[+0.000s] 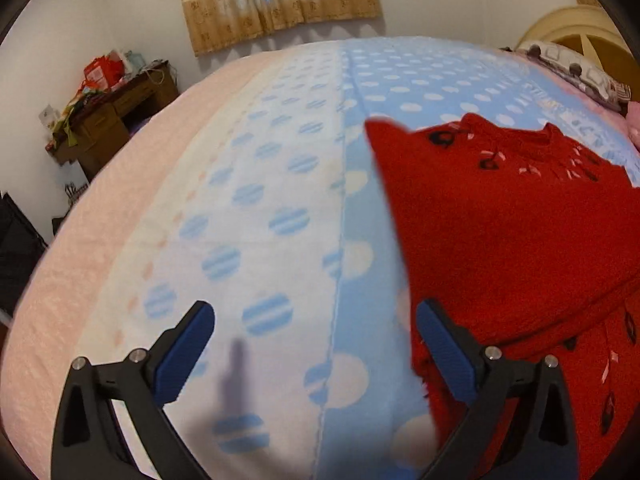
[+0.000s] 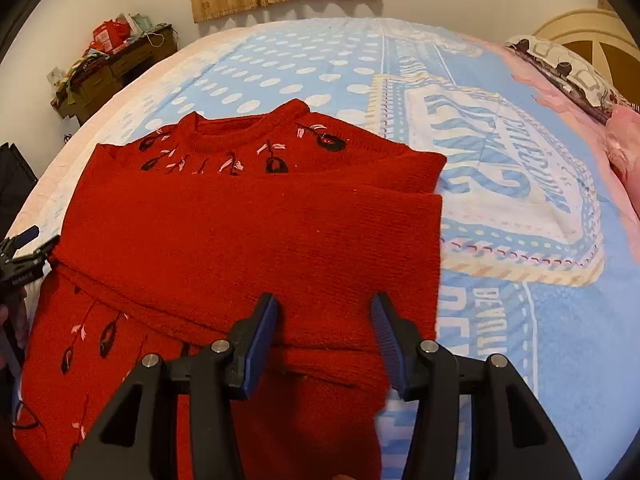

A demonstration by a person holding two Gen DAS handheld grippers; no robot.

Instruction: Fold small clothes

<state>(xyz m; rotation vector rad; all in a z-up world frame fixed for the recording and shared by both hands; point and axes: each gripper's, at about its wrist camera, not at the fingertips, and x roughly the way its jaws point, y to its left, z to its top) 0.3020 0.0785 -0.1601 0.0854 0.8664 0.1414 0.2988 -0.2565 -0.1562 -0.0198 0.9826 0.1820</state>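
Observation:
A red knitted sweater (image 2: 248, 232) with dark flowers and pink leaves round its collar lies flat on the bed, a sleeve folded across its chest. My right gripper (image 2: 324, 312) hovers over the sweater's lower right part, jaws open, red knit showing between the blue pads with no pinch. In the left wrist view the sweater (image 1: 520, 232) fills the right side. My left gripper (image 1: 316, 320) stands wide open over the dotted blanket just left of the sweater's edge, holding nothing. The left gripper (image 2: 24, 240) also shows at the far left edge of the right wrist view.
A blue blanket (image 2: 520, 320) with white dots and a printed label design covers the bed, over a pink sheet (image 1: 100, 240). A patterned pillow (image 2: 568, 72) and a headboard (image 2: 592, 36) lie at the right. A cluttered wooden desk (image 1: 112, 108) stands by the far wall.

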